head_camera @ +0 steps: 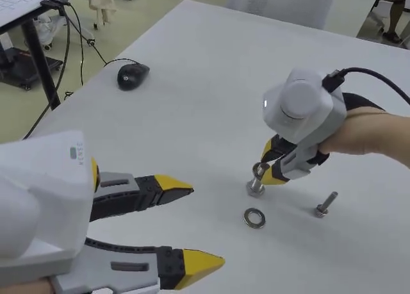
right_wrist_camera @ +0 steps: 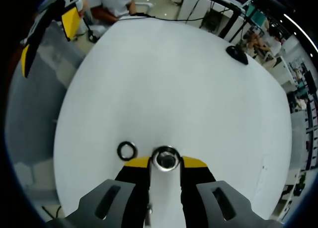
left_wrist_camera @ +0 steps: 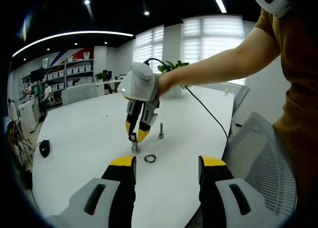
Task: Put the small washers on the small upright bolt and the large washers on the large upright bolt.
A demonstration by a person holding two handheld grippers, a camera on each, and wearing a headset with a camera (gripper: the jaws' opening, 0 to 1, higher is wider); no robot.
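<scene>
At the right gripper (head_camera: 268, 171), clamping a washer (right_wrist_camera: 154, 157) level just above the large bolt (head_camera: 256, 187), aligning its hole for dropping on; leaving another washer (head_camera: 254, 218) lying beside it, small bolt (head_camera: 325, 204) beyond; holding left gripper (head_camera: 208, 225) spread, clear.

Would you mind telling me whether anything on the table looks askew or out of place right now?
Nothing stands out. The large bolt and small bolt stand upright, a loose washer lies flat beside the large bolt, and the right tool holds a second washer over it.
</scene>
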